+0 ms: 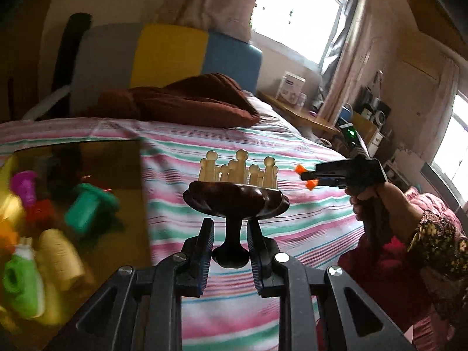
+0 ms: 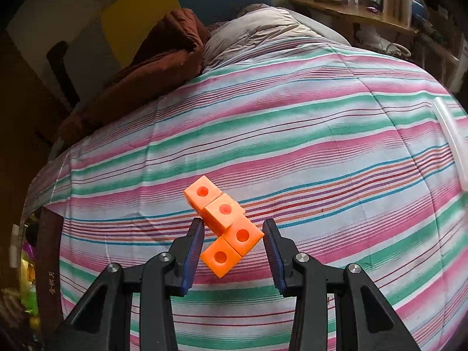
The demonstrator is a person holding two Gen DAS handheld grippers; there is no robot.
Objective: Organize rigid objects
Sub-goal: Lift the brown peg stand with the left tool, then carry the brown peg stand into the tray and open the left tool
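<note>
The left gripper (image 1: 229,244) clamps the stem of a dark wooden stand (image 1: 236,201) carrying pale pegs (image 1: 238,169), held above the striped bedspread (image 1: 307,219) beside a cardboard box (image 1: 122,169). The right gripper (image 2: 234,241) grips orange linked cubes (image 2: 225,228) over the bed; no writing is legible.

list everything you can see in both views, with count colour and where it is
wooden stand: one, dark brown, stem clamped in the left gripper, held above the bed
pegs: about nine, pale cream, upright on the stand's top
cube piece: one, four joined orange cubes with holes, in the right gripper above the bed
cardboard box: one, brown, left of the bed, open
toys in box: several, green, purple, yellow, red; blurred
bedsheet: one, pink, green and white stripes
blanket: one, brown, bunched at the head of the bed
headboard: grey, yellow, blue panels
left gripper: black, shut on the stem
right gripper: black, shut on the cubes
hand: one, patterned sleeve, holding the right gripper
</note>
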